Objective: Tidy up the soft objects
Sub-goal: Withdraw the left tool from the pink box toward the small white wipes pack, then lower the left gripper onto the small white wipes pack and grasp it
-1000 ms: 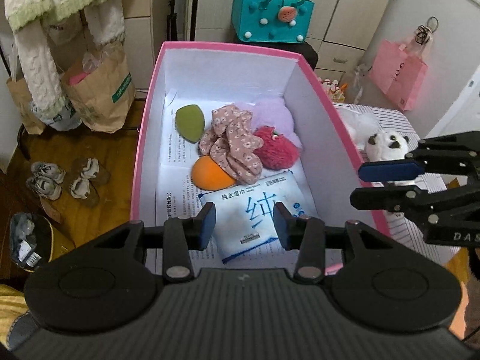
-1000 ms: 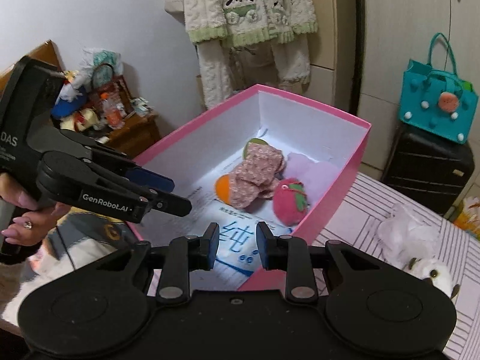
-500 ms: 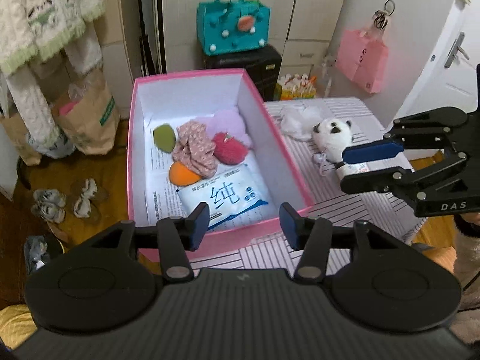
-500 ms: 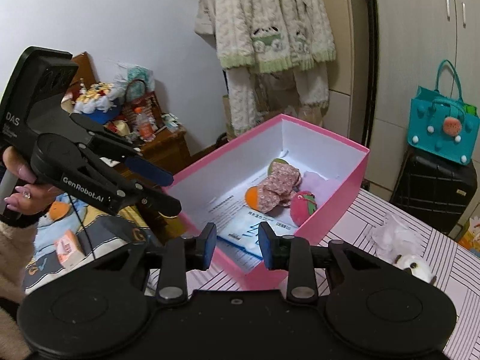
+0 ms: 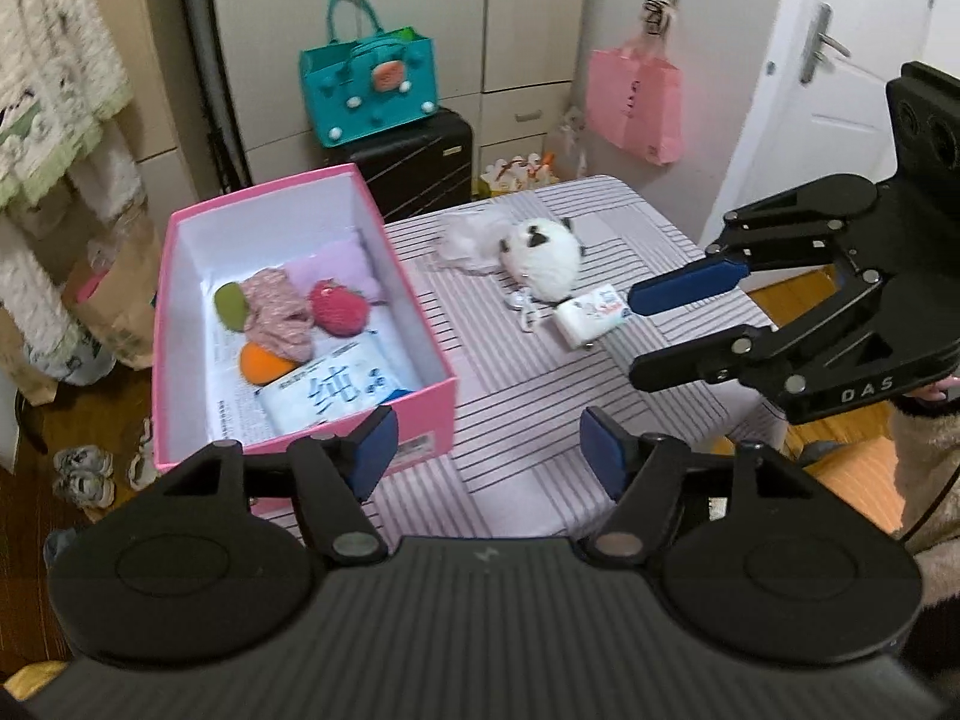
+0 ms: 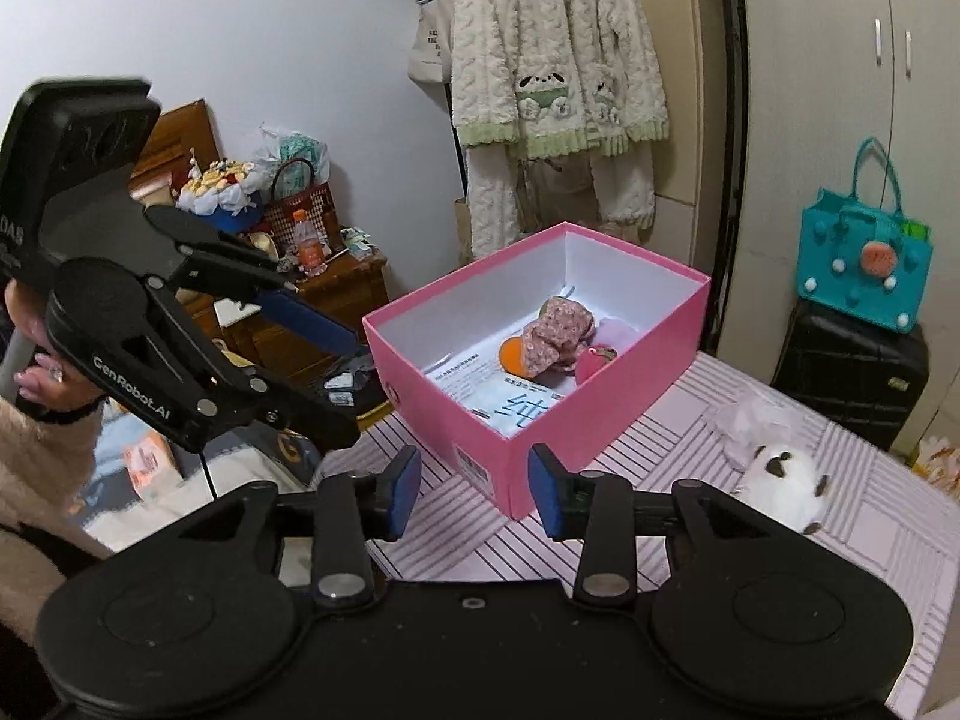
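An open pink box (image 5: pixel 429 414) stands on the left end of the striped table (image 5: pixel 540 420). In it lie a wipes pack (image 5: pixel 336 387), an orange sponge (image 5: pixel 264 360), a green sponge (image 5: pixel 231 306), a floral scrunchie (image 5: pixel 279 312) and a red plush (image 5: pixel 336 309). A panda plush (image 5: pixel 543 255), a small tissue pack (image 5: pixel 591 312) and a clear bag (image 5: pixel 471 234) rest on the cloth to the right. My left gripper (image 5: pixel 487 444) hovers before the box's near corner, jaws opening and empty. My right gripper (image 6: pixel 477 486), also opening and empty, hangs near the tissue pack.
A teal bag (image 5: pixel 372 90) sits on a black suitcase (image 5: pixel 420 162) behind the table. A pink bag (image 5: pixel 636 102) hangs by the white door. Fleece clothes (image 6: pixel 552 72) hang behind the box. A cluttered wooden cabinet (image 6: pixel 336 294) and shoes (image 5: pixel 84 471) lie left of the table.
Both grippers have drawn back and up from over the box, and their jaws stand wider. The table with the panda plush and tissue pack has come into view.
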Tool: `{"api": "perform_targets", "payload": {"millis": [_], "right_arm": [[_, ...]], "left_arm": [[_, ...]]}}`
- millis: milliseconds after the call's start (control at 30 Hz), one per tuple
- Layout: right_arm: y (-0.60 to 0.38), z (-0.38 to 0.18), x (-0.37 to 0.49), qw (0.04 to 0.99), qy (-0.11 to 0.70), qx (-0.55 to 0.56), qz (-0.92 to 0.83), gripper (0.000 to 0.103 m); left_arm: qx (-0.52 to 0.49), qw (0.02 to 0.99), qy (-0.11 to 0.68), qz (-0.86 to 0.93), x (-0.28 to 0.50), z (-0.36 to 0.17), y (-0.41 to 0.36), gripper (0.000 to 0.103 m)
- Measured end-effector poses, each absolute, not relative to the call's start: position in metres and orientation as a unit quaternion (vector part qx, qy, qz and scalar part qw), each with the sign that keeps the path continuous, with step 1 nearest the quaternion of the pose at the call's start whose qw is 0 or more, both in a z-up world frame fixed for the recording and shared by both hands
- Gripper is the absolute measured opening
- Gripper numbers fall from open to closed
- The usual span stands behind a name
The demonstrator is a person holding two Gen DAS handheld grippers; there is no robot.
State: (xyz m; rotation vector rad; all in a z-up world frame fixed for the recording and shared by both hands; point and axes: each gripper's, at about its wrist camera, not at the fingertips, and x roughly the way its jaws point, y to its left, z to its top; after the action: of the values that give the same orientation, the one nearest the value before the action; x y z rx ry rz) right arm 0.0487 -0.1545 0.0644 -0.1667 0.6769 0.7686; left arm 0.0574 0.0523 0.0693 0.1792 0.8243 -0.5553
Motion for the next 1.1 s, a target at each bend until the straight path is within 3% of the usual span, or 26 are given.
{"api": "perform_targets", "payload": {"millis": [233,433,833,967,1100], "right_arm": [[-0.188,0.051,0.029,0.890,0.303,-0.082,0.332,0.045],[-0.231,0.027,0.026,0.897,0.317,-0.043,0.306,0.052],[-0.284,-0.027,0.042,0.901,0.337,-0.008,0.274,0.056],[-0.288,-0.042,0.052,0.907,0.328,-0.006,0.265,0.067],[-0.290,-0.062,0.065,0.911,0.325,0.018,0.252,0.071]], "left_arm": [[0.107,0.866,0.397,-0.284,0.049,0.061,0.019,0.070],[0.114,0.859,0.406,-0.290,0.058,0.042,-0.011,0.070],[0.049,0.873,0.371,-0.313,0.085,0.005,-0.039,0.070],[0.061,0.880,0.357,-0.308,0.090,-0.002,-0.055,0.070],[0.058,0.872,0.367,-0.318,0.100,-0.015,-0.071,0.070]]}}
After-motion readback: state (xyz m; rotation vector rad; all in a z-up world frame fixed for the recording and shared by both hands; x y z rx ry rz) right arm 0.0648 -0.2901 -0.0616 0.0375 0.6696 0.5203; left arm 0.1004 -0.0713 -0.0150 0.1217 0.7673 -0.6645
